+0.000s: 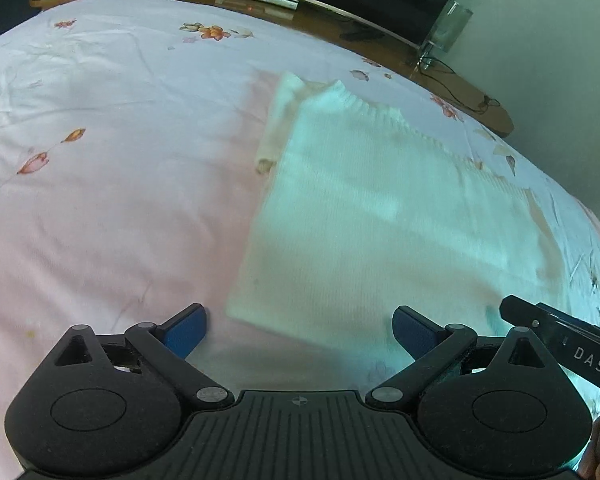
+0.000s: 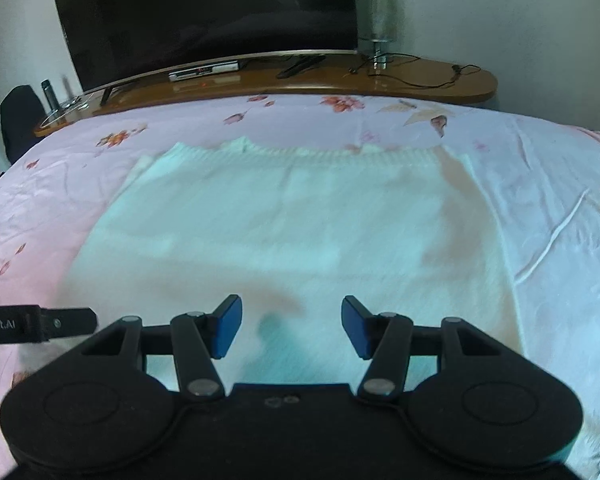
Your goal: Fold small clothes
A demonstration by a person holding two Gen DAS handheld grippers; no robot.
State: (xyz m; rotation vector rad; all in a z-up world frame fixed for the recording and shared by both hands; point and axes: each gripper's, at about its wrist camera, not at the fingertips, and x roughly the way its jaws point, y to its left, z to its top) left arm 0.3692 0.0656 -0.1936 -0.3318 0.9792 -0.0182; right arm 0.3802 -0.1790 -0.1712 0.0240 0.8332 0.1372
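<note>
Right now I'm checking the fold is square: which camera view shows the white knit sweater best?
The right wrist view: the white knit sweater lies centred, ribbed hem to near edge. The left wrist view shows it skewed to the right, with a folded sleeve at its left side.

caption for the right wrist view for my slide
Open right hand-held gripper above a white ribbed knit sweater lying flat on a pink floral bedsheet.

Sweater (image 2: 292,232) flat on bed (image 2: 540,200); television (image 2: 204,20) behind.

One white sweater (image 2: 292,224), two claws, one television (image 2: 204,16), one lamp (image 2: 378,20)
</note>
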